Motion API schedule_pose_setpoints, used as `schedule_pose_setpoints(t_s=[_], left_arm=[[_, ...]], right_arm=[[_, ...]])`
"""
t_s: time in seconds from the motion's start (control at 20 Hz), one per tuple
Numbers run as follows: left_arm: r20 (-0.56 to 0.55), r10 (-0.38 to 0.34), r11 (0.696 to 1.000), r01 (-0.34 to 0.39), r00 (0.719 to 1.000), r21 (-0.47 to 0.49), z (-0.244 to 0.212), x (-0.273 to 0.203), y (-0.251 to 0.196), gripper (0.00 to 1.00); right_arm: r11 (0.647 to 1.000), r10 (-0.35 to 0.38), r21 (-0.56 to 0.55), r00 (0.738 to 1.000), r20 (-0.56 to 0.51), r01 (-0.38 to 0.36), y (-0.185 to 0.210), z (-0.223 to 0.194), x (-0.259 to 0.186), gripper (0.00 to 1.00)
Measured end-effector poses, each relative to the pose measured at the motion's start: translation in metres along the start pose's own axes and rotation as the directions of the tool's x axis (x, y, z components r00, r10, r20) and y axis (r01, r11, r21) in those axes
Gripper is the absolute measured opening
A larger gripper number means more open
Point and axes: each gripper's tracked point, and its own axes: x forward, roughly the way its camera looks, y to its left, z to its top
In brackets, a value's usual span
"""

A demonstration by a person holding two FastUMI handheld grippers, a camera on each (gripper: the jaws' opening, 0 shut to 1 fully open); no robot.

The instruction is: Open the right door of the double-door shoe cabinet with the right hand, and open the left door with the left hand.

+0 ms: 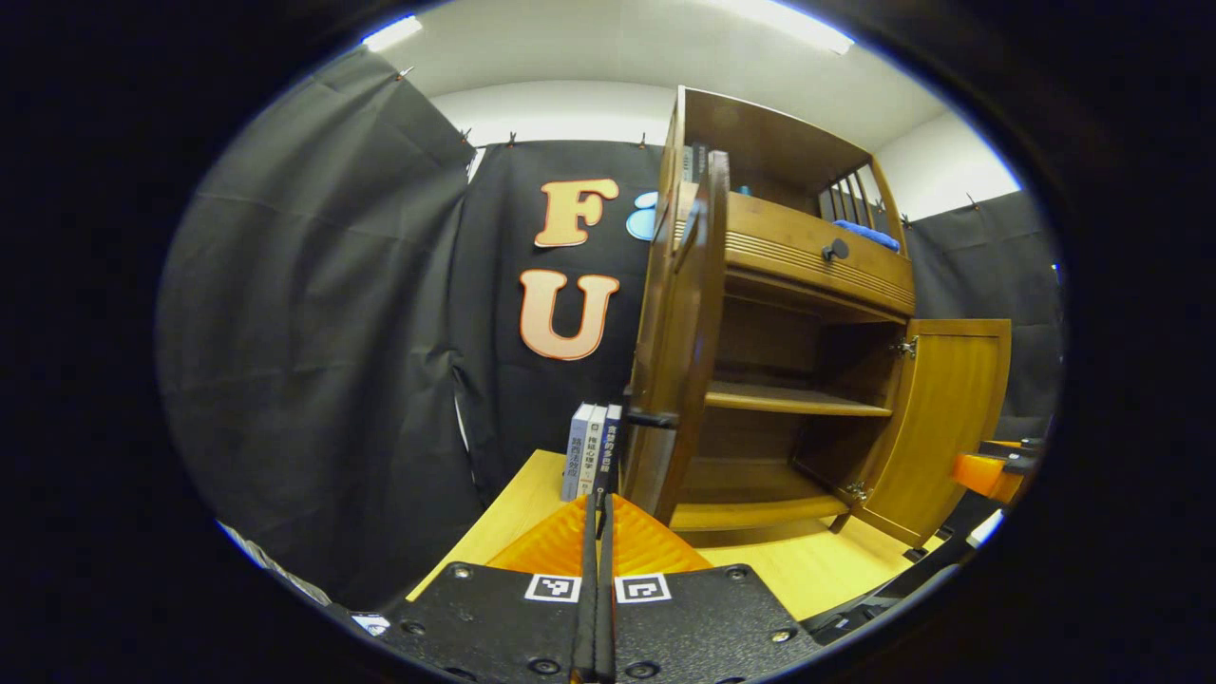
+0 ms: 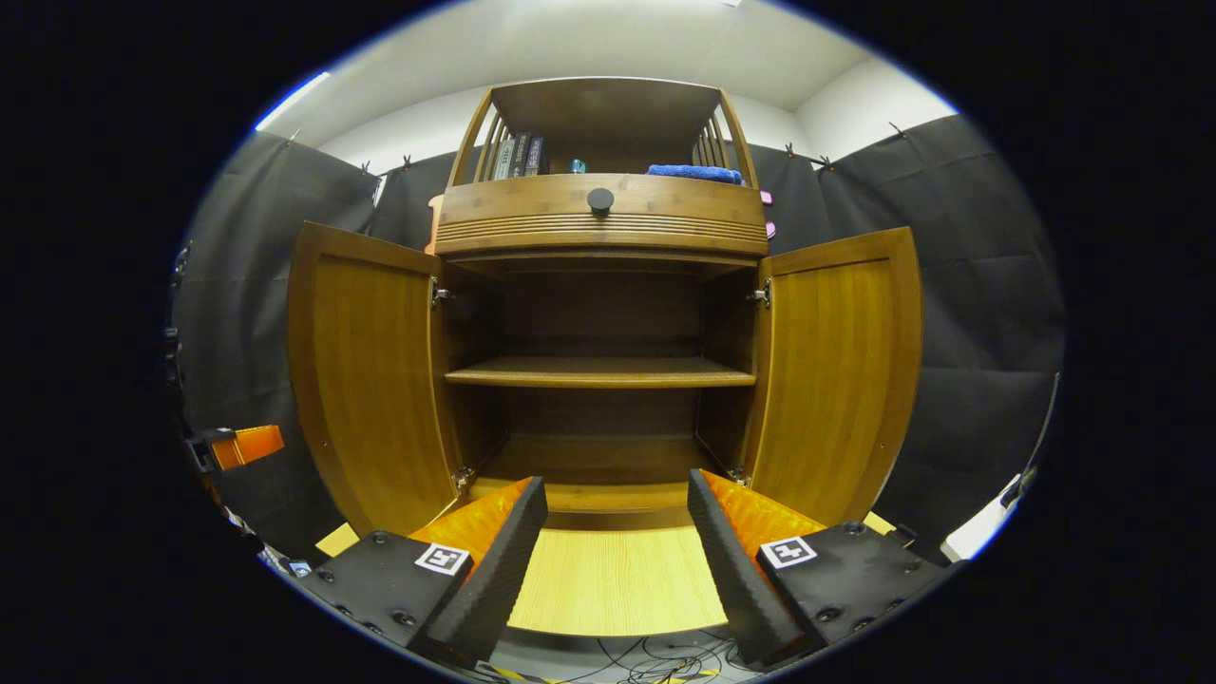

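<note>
Brown wooden shoe cabinet (image 2: 604, 313): both doors are standing open.
Left gripper (image 1: 598, 503): fingers are pressing together, pinching nothing.
Right gripper (image 2: 616, 518): fingers are spreading wide.

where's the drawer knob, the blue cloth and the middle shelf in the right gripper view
drawer knob (image 2: 599, 199), right gripper view, on the round face of the knob
blue cloth (image 2: 693, 173), right gripper view, on the middle of the folded cloth on top
middle shelf (image 2: 600, 377), right gripper view, on the shelf's front edge

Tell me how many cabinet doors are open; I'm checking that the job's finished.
2: the left door swung out on the left side, the right door swung out on the right side. No others are visible.
</note>
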Motion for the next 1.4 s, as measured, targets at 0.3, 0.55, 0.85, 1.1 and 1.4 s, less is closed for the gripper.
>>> schedule_pose_setpoints(t_s=[0.3, 0.55, 0.85, 1.1, 1.4], left_arm=[[0.021, -0.096, 0.995, 0.096, 0.995, -0.005, 0.031, -0.013, -0.044, 0.28], [0.052, -0.153, 0.988, 0.152, 0.987, 0.028, 0.046, -0.019, -0.080, 0.46], [0.048, -0.188, 0.982, 0.189, 0.981, -0.015, 0.041, -0.019, -0.102, 0.78], [0.062, -0.205, 0.978, 0.207, 0.977, -0.025, 0.047, -0.023, -0.115, 0.86], [0.083, -0.188, 0.982, 0.189, 0.979, -0.004, 0.054, -0.025, -0.118, 0.92]], right_arm=[[1.000, -0.019, 0.007, 1.000, 0.005, 0.019, -0.008, 0.013, -0.002, 0.90], [0.999, -0.048, 0.013, 0.998, 0.030, 0.048, -0.021, 0.023, -0.008, 0.90], [0.997, -0.069, 0.027, 0.997, 0.026, 0.068, -0.039, 0.022, -0.019, 0.90], [0.995, -0.100, 0.035, 0.994, 0.040, 0.098, -0.053, 0.024, -0.027, 0.90], [0.992, -0.120, 0.037, 0.991, 0.052, 0.118, -0.062, 0.026, -0.031, 0.90]])
